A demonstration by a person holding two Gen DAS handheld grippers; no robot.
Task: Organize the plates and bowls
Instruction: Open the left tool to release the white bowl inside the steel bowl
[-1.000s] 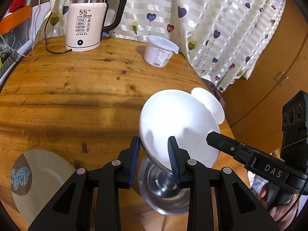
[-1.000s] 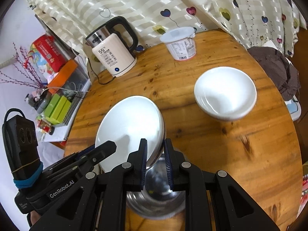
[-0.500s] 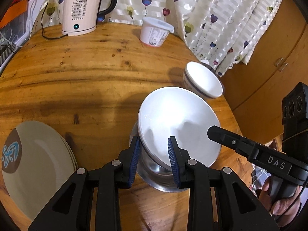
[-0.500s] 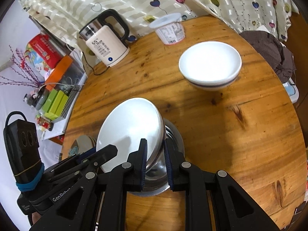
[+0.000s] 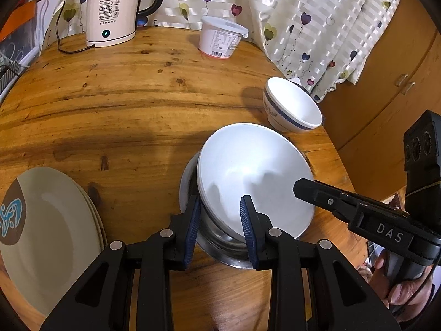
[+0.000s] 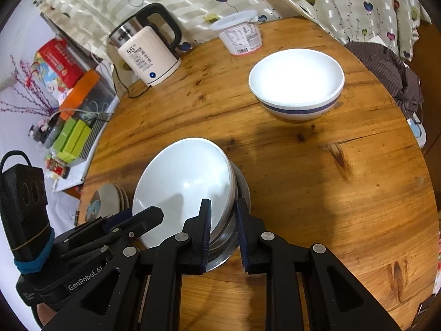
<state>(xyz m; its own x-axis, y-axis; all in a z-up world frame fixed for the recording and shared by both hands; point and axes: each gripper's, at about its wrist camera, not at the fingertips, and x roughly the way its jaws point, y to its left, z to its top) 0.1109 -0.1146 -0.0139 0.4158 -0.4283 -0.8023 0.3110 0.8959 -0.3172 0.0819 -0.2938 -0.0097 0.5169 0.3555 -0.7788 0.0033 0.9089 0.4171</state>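
Note:
A large white bowl [image 5: 248, 171] [image 6: 182, 182] sits tilted inside a steel bowl [image 5: 220, 251] [image 6: 244, 190] on the round wooden table [image 5: 110, 104]. My left gripper [image 5: 219, 220] is shut on the white bowl's near rim. My right gripper [image 6: 223, 231] is shut on the rim at the opposite side, with the steel bowl's edge right beside its outer finger. Each gripper shows in the other's view, reaching in from the side. A smaller white bowl with a blue band [image 5: 292, 110] [image 6: 297, 82] stands apart near the table's edge. A stack of cream plates [image 5: 49, 226] [image 6: 107, 201] lies to the left.
An electric kettle [image 5: 113, 13] [image 6: 146, 55] with its cord and a lidded white tub [image 5: 220, 38] [image 6: 242, 35] stand at the back by the heart-print curtain. Boxes and clutter sit on a side shelf [image 6: 69, 132]. A wooden cabinet [image 5: 386, 96] stands beyond the table's right edge.
Both grippers have come down together with the white bowl, which hung above the steel bowl and now rests in it. The grips look the same.

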